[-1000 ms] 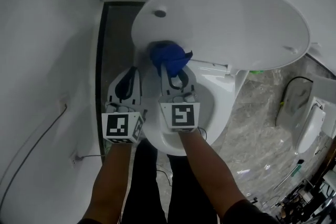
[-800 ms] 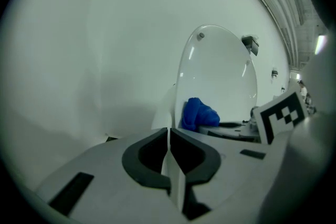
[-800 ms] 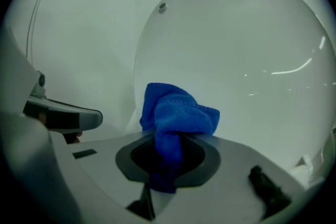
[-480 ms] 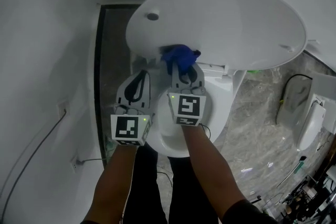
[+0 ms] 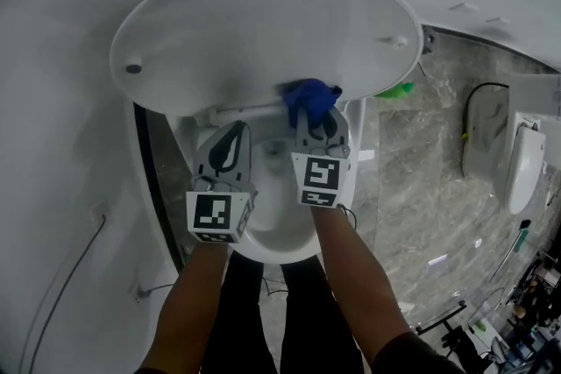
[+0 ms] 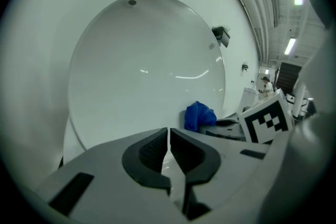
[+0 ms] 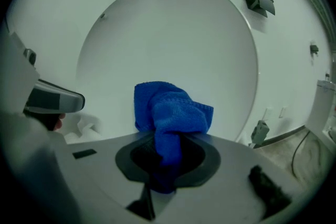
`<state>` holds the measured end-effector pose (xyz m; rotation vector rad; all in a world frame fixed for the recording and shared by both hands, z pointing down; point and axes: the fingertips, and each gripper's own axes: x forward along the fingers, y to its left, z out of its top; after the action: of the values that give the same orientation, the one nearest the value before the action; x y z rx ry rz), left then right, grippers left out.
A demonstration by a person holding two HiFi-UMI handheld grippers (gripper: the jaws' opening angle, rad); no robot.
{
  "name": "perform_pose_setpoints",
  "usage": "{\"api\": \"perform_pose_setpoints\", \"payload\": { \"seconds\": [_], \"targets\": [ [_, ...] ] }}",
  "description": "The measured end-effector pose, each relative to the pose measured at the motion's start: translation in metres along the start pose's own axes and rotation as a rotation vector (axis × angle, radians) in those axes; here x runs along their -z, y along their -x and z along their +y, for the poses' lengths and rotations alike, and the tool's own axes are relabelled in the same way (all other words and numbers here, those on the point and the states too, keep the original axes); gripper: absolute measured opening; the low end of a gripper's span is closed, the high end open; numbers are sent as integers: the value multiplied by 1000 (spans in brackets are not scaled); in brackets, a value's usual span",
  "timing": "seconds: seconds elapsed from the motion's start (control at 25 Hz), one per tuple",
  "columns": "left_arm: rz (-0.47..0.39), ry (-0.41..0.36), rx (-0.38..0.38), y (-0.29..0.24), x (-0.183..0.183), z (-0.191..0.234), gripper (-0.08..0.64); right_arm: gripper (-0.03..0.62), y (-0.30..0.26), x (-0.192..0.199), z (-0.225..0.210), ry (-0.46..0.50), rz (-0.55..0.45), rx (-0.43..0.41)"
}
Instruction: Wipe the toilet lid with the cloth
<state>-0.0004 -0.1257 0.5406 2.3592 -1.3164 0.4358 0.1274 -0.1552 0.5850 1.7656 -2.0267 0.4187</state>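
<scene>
A white wall (image 5: 61, 4) fills the upper and left part of the head view, and a grey marbled floor (image 5: 421, 188) runs down the right. The toilet lid (image 5: 263, 31) stands raised against the wall with its inner face toward the person. It is a broad white oval, with a small bumper (image 5: 133, 67) near one end. Below it, the white toilet bowl (image 5: 267, 251) shows between the person's two forearms.

Both grippers reach over the bowl side by side, pointing at the lower part of the lid. The right gripper (image 5: 314, 114) has its jaws clamped on the blue cloth (image 5: 308, 95). In the right gripper view, a strip of cloth (image 7: 169, 113) runs down between the dark pads and the rest bunches up in front of them. The bunch sits at the lid's lower edge near the hinge and appears to touch it.

The left gripper (image 5: 234, 130) holds nothing. Its jaws (image 6: 168, 136) are almost together, with only a thin slit between the ribbed pads, and they stand short of the lid.
</scene>
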Motion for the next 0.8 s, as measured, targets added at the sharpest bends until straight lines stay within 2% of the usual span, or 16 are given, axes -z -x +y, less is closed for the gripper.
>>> {"api": "perform_pose_setpoints", "payload": {
  "seconds": [0.24, 0.44, 0.56, 0.68, 0.8],
  "targets": [
    [11, -32, 62, -23, -16, -38, 26, 58, 17, 11, -52, 21, 38, 80],
    [2, -53, 95, -30, -28, -55, 26, 58, 26, 8, -65, 8, 35, 95],
    [-45, -38, 142, -18, -47, -59, 26, 58, 38, -15, -61, -17, -16, 42],
    [-103, -90, 190, 10, -75, -60, 26, 58, 62, -53, -49, 21, -80, -20],
    [-137, -155, 153, 40, -108, -39, 26, 58, 87, -98, -35, 47, -148, -66]
  ]
}}
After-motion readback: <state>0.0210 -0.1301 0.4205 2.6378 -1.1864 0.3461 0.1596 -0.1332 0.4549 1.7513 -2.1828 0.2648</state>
